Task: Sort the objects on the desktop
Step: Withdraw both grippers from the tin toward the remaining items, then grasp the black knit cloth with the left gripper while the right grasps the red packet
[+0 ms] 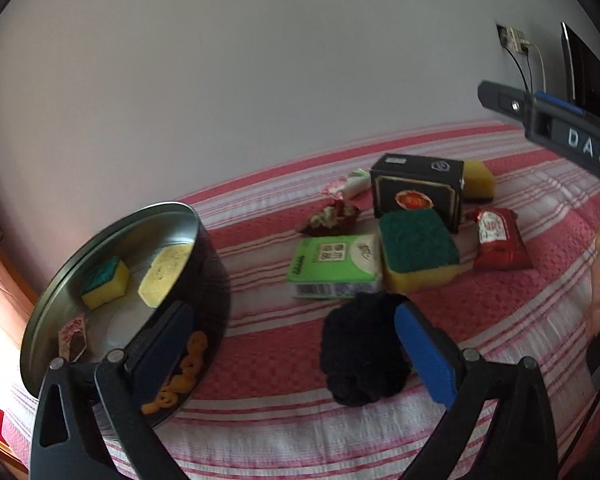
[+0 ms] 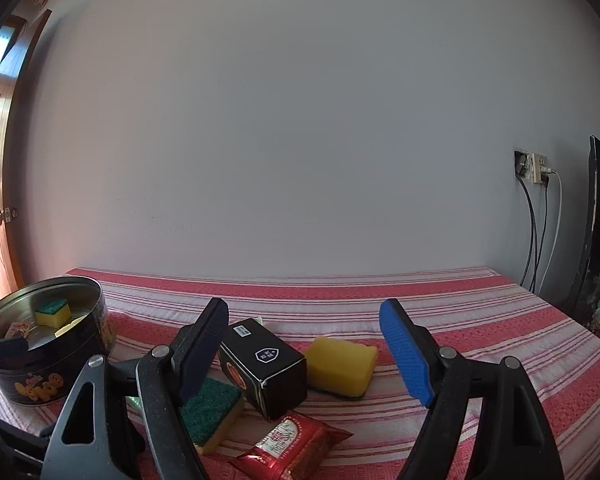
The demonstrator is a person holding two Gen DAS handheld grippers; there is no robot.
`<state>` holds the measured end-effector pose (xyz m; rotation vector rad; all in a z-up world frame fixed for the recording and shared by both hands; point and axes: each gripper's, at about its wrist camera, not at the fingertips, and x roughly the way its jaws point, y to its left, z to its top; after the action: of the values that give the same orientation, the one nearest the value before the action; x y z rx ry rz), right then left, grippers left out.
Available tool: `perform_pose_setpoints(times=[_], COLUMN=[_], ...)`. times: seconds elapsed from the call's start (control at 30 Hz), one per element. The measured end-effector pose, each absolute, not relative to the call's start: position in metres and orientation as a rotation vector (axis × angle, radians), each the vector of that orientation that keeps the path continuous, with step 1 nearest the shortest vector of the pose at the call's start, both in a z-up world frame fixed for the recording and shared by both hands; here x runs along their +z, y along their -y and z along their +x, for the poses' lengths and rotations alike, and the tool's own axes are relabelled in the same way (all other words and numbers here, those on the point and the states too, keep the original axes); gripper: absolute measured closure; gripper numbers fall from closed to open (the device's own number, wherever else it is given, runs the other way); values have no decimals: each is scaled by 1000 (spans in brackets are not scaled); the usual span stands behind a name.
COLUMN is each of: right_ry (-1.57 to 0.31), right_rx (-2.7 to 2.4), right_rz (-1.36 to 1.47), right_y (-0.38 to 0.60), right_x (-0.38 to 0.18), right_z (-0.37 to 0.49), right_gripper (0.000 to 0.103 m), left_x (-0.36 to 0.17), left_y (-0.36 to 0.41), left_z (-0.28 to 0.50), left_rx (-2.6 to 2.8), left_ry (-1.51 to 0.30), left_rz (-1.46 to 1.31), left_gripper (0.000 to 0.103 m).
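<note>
- Round tin point(image 1: 204, 248) sat at the cloth's left edge, holding two sponges point(image 1: 105, 282).
- Our left gripper point(image 1: 296, 350) gaped wide, a black bundle point(image 1: 360, 356) between its fingers.
- Our right gripper point(image 2: 304, 354) stood wide over the black box point(image 2: 268, 368), sponges and red packet point(image 2: 292, 446) crowding it.

A red-and-white striped cloth point(image 1: 260, 432) is spreading under both tongs, and just ahead of the left gripper point(image 1: 300, 344), whose pads are showing blue, a black knitted bundle point(image 1: 360, 356) is lying before a green-and-white tissue pack point(image 1: 334, 266). To its left a dark round tin point(image 1: 204, 280) printed with orange cookies is showing a silver inside. Between the right gripper's point(image 2: 304, 350) blue pads a black box point(image 2: 266, 368) with a red-orange emblem is sitting beside a yellow sponge point(image 2: 340, 364), a green-topped yellow sponge point(image 2: 212, 408) and a shiny red packet point(image 2: 292, 446).
</note>
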<state>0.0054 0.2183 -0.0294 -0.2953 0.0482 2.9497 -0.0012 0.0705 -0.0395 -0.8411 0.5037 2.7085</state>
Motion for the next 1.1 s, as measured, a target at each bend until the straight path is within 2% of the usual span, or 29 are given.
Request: perform_pose_setpoints(times=[0.1,0.27,0.5,0.57,0.63,0.7,0.8,0.83,1.0,1.1], right_ry=[-95,-156,-247,-271,-285,-288,-288,-291,-343,-393], right_rx=[2936,2928,2920,2920,2920,2920,2917,2915,2892,2875], right_rz=[-295,-280,-333,-339,-344,-351,-361,-364,-387,-391], right_y=[-230,-247,-259,-260,-261,-262,-262,-263,-268,-275], right_x=[-30,-33,-35,-35,-36,-36,-37,-37,-39,-41], right_z=[8,11,5,5,5,4,2,2,1,1], right_gripper=[23,23,23,23,23,23,23,23,23,23], left_x=[-46,-56,-65,-67,-68,-67,-66,-65,-65,-64], left_y=[-86,-94,-81,-76,-77,-79,-81,-83,-82,-71], left_z=[-2,-12,-31,-36,-36,-33,-28,-26,-27,-28], left_rx=[2662,2602,2496,2446,2446,2440,2436,2436,2418,2398], left_ry=[-584,-585,-361,-256,-246,-250,-252,-258,-219,-67], left_rz=[-876,-986,-1154,-1184,-1187,-1174,-1138,-1125,-1122,-1121], left_gripper=[1,1,2,14,14,19,43,55,57,57])
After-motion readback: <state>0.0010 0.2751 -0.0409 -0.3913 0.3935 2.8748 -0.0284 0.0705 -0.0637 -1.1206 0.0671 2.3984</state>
